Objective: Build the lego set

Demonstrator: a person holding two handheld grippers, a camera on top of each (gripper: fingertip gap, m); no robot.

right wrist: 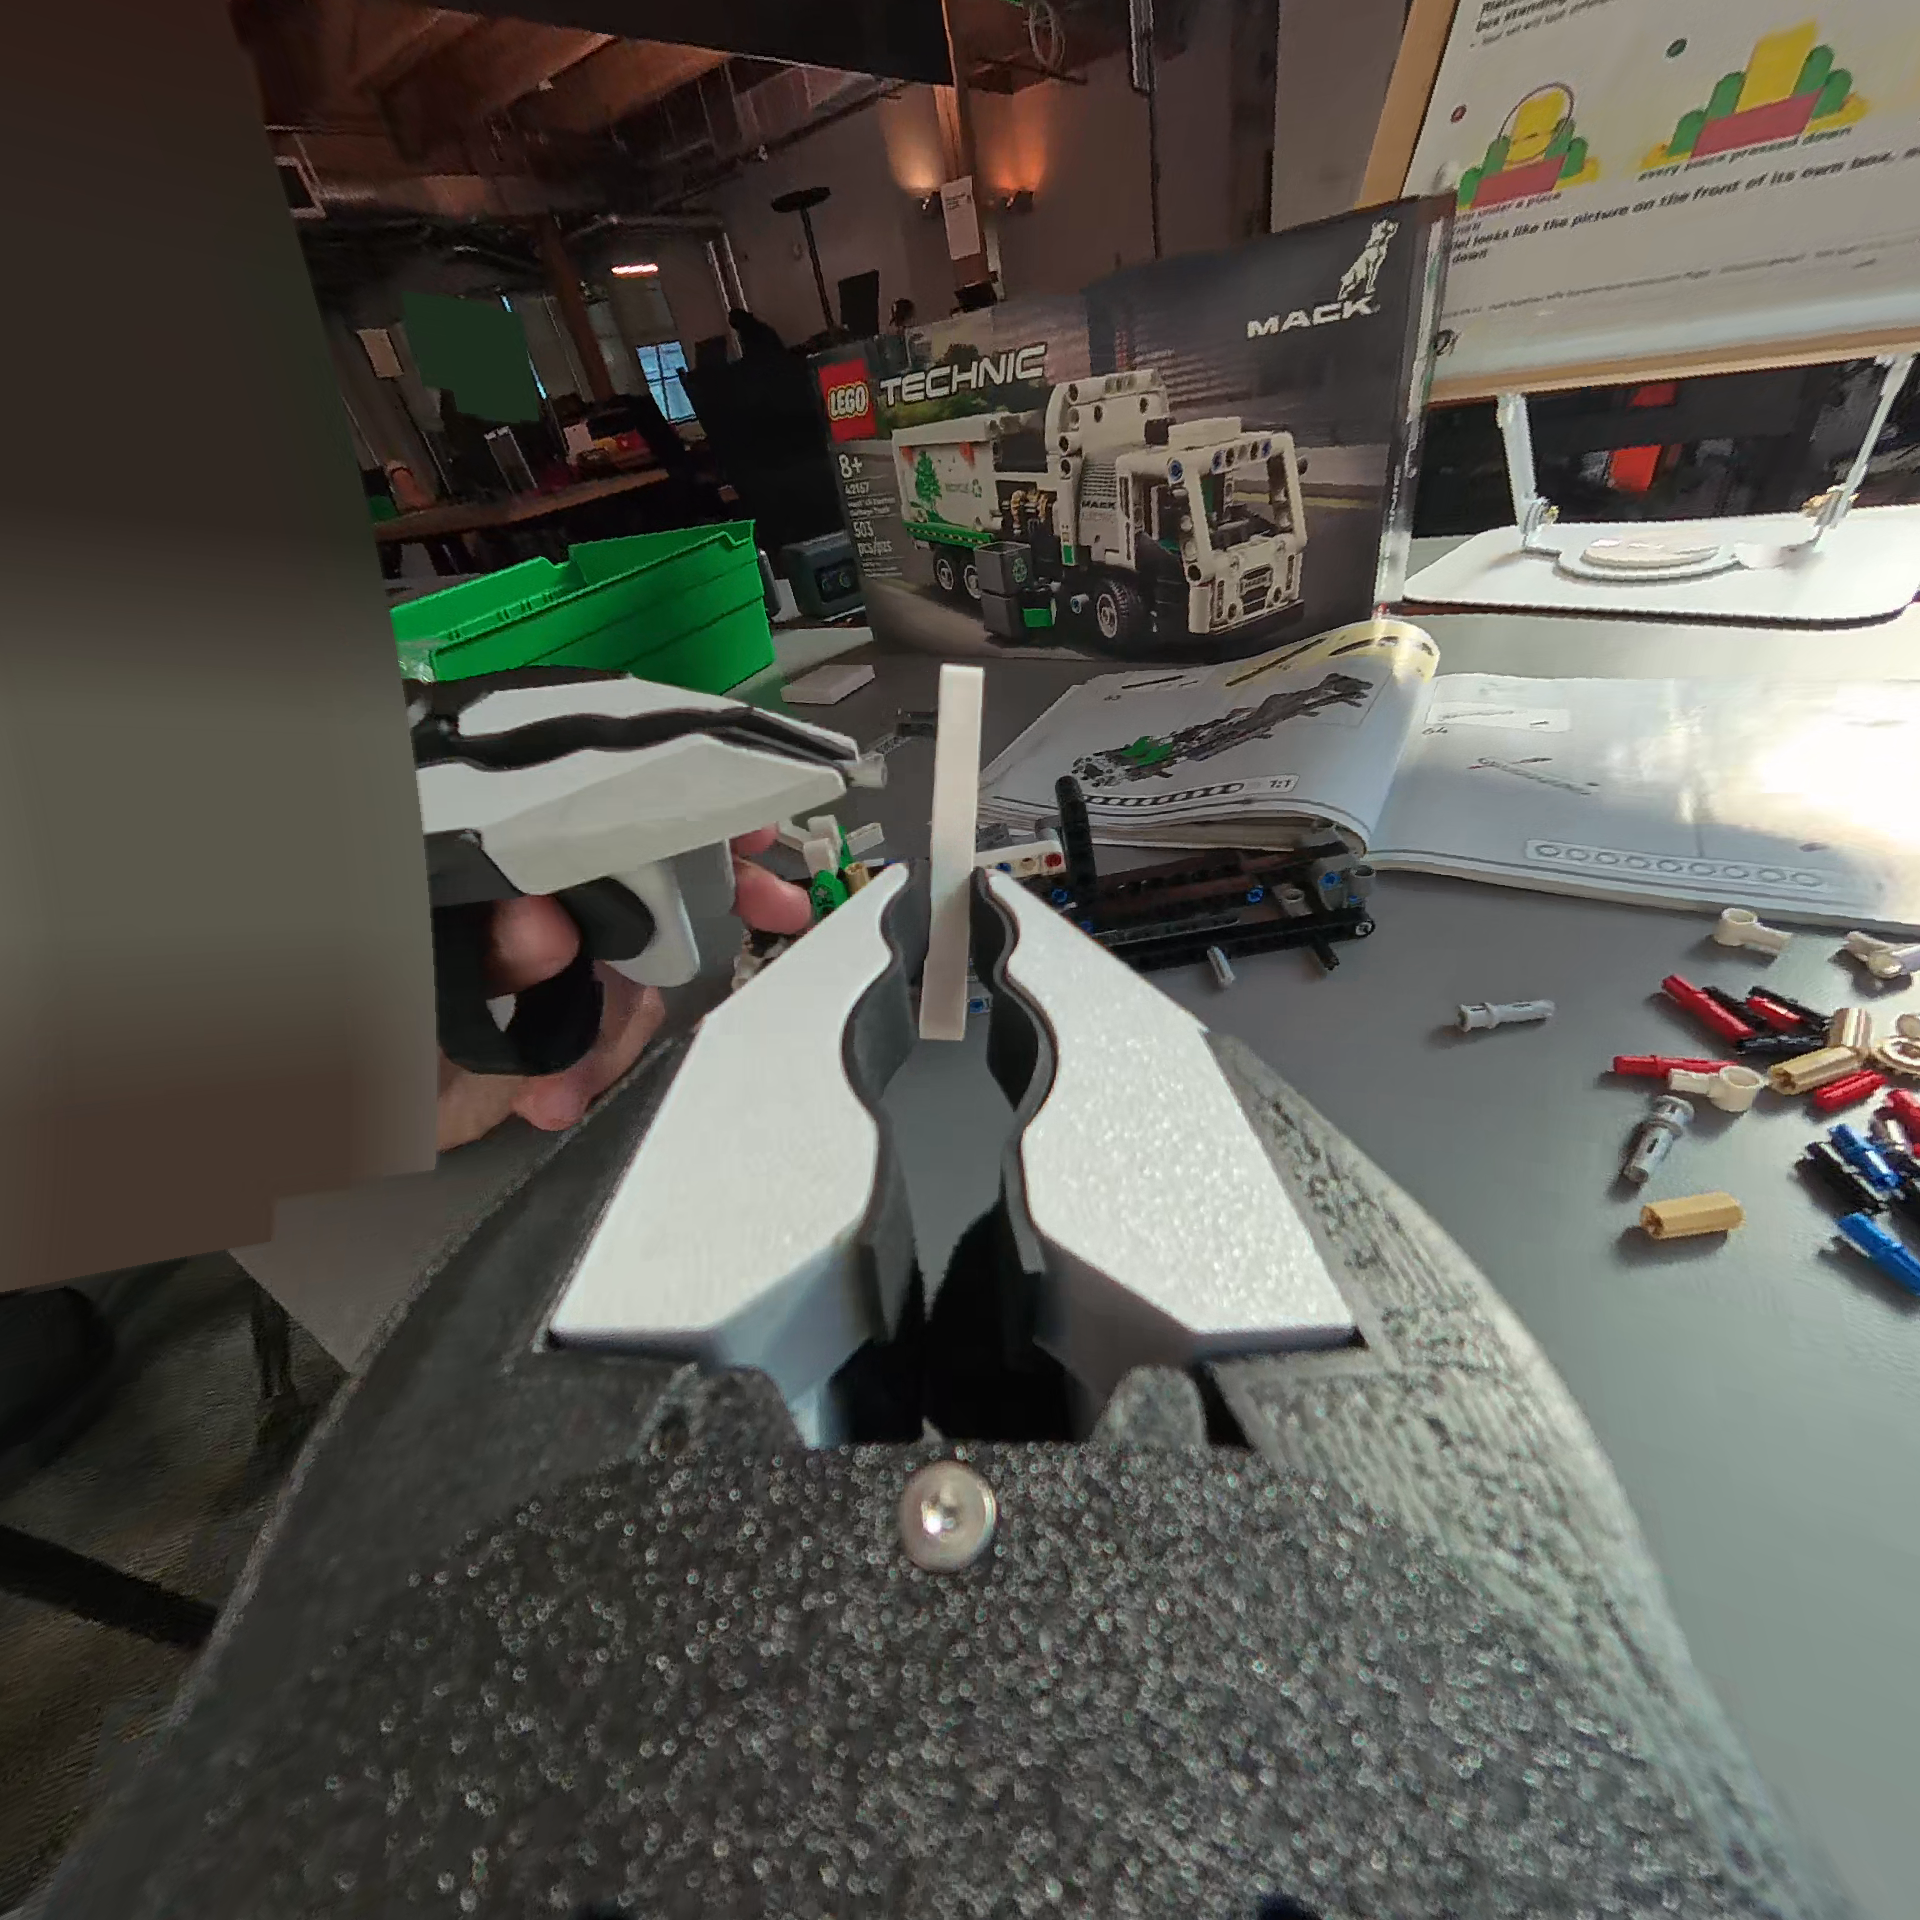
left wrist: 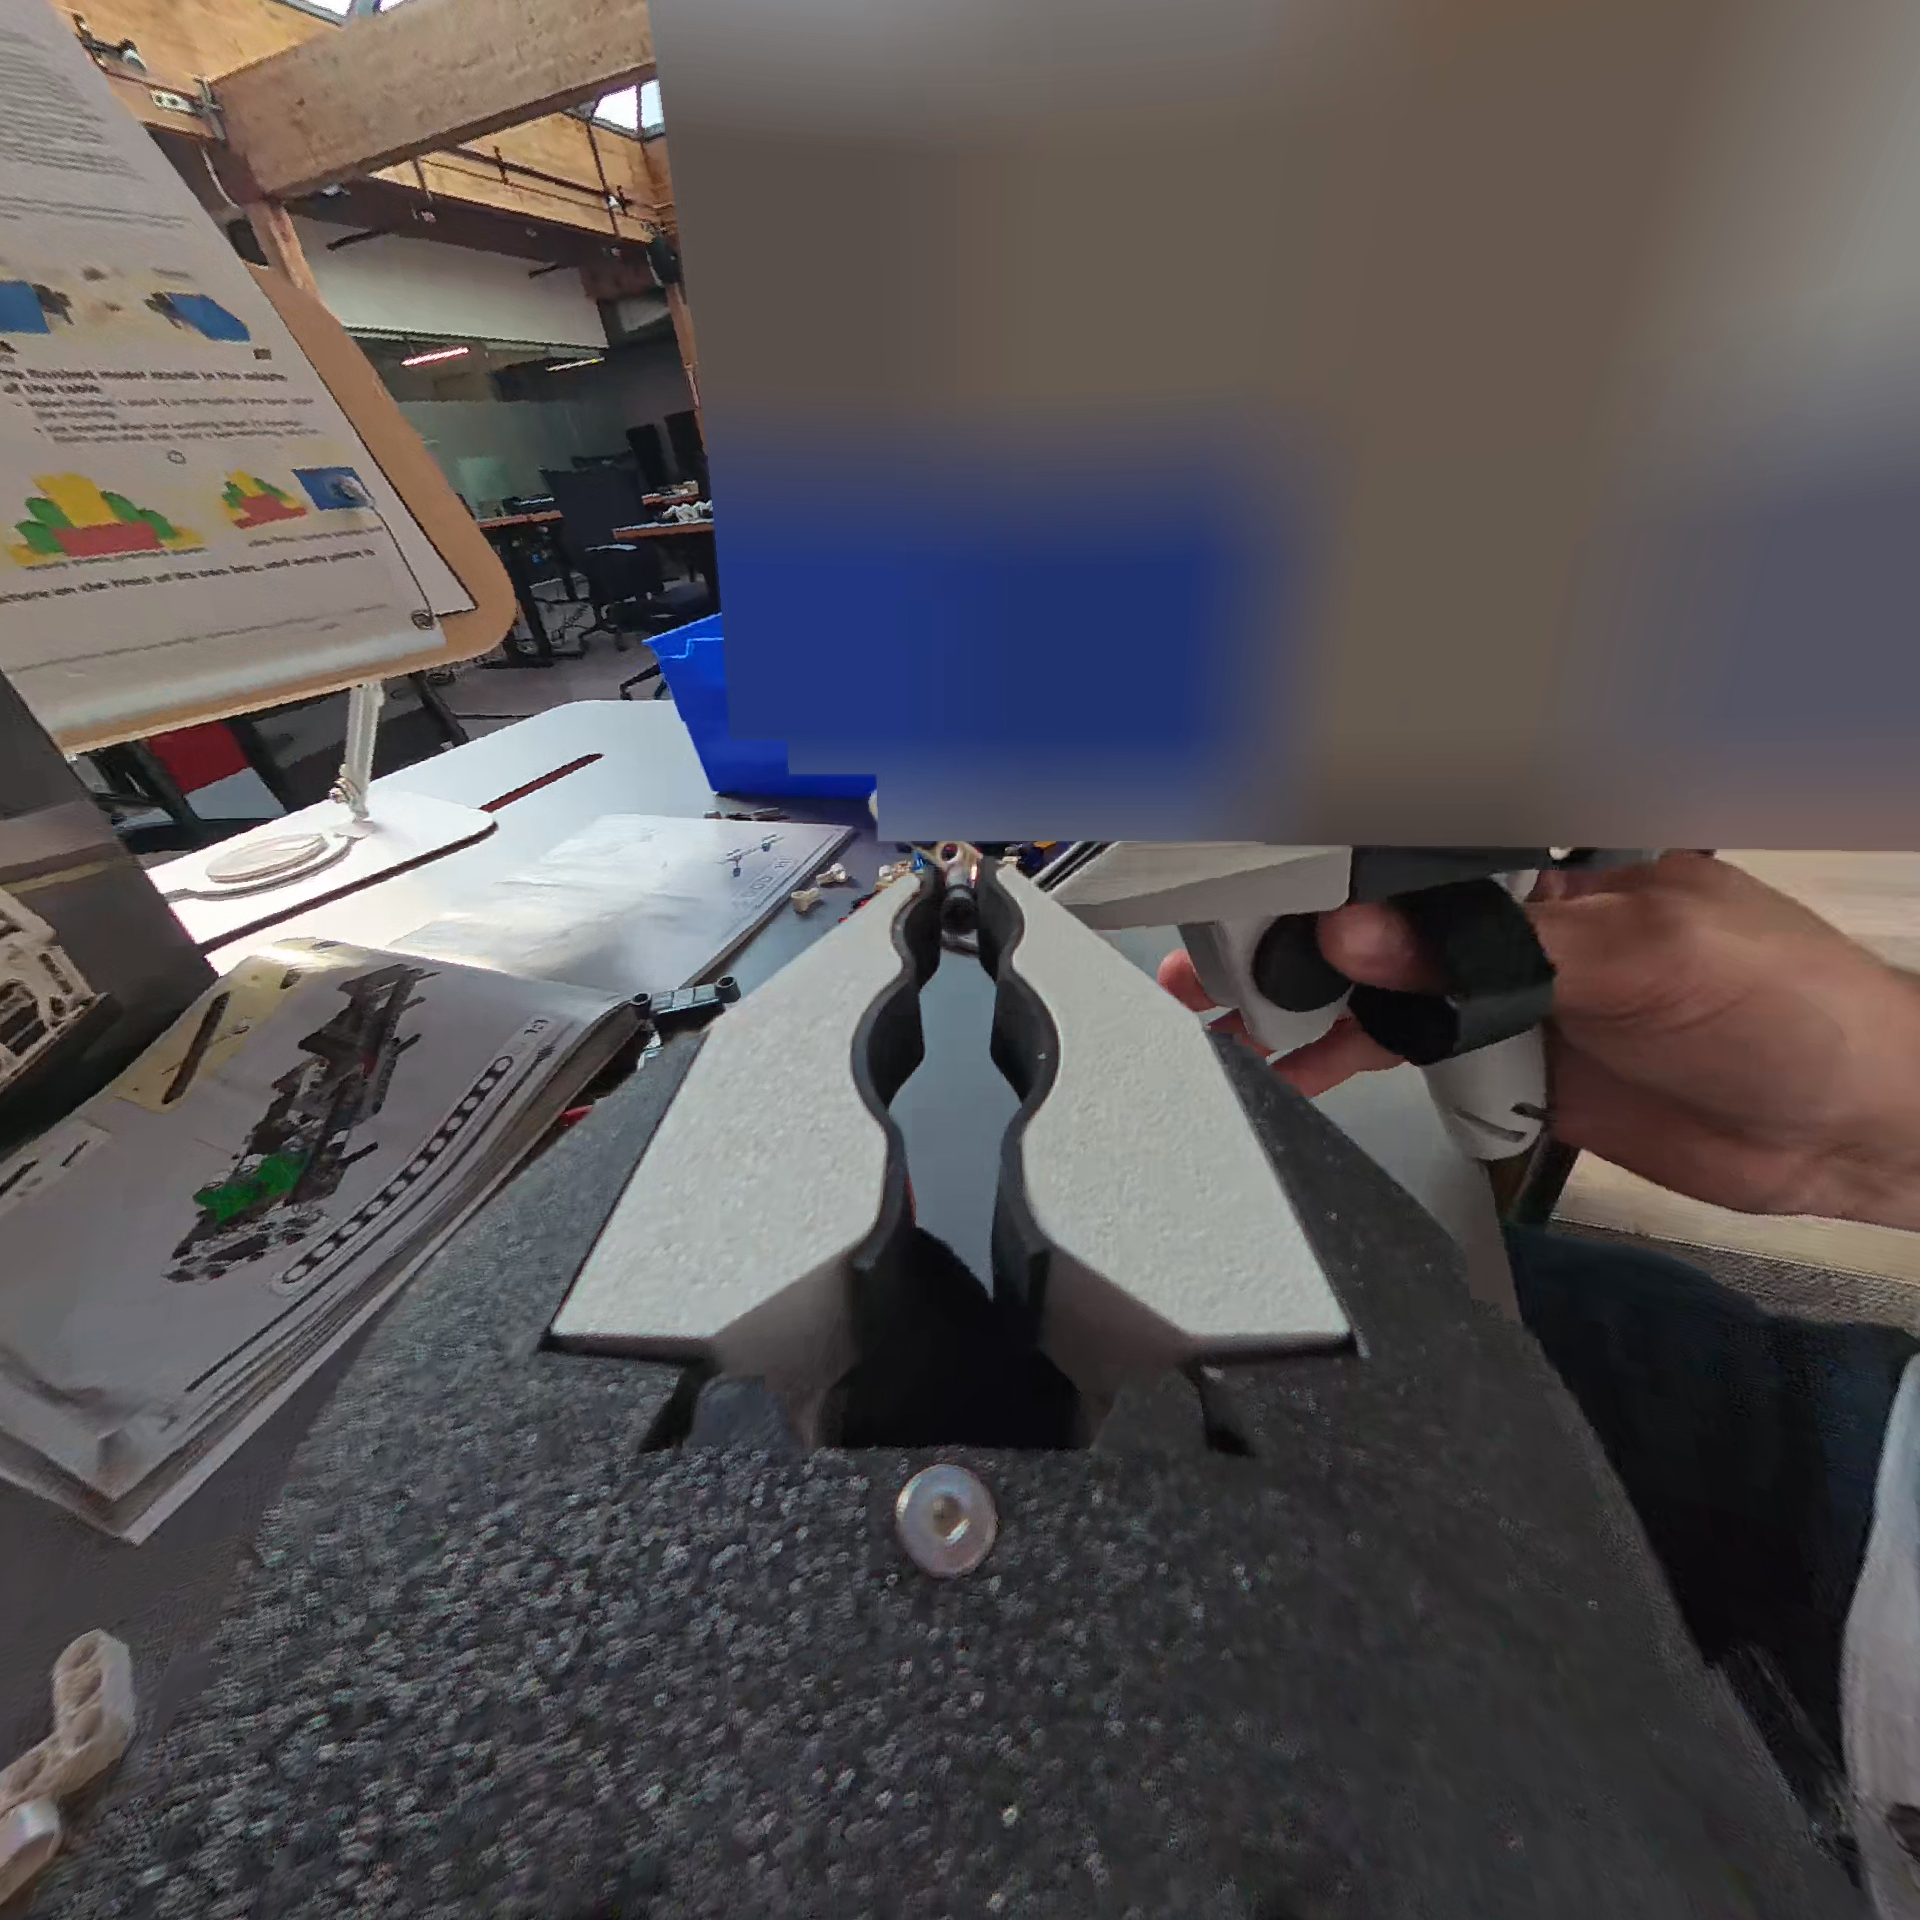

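My left gripper (left wrist: 958,902) is pinched shut on a small dark pin (left wrist: 956,902) right at its tips. I hold it up in the air, over the near edge of the table (right wrist: 1558,1091).

My right gripper (right wrist: 948,914) is closed on a flat white piece (right wrist: 954,831) that stands up tall between the fingers.

Behind the white piece, near the middle of the table, lies the long black truck frame (right wrist: 1216,902). It touches the open instruction book (right wrist: 1455,769). The box (right wrist: 1122,468) with the truck picture stands at the back edge. At the right side of the table lie loose pins (right wrist: 1808,1091), red, blue, black and tan.

I think I am in the middle of the build, joining two small parts in the air. Next I likely have to bring the pin to the white piece, line it up with a hole and push gently. I cannot see a hole from here.
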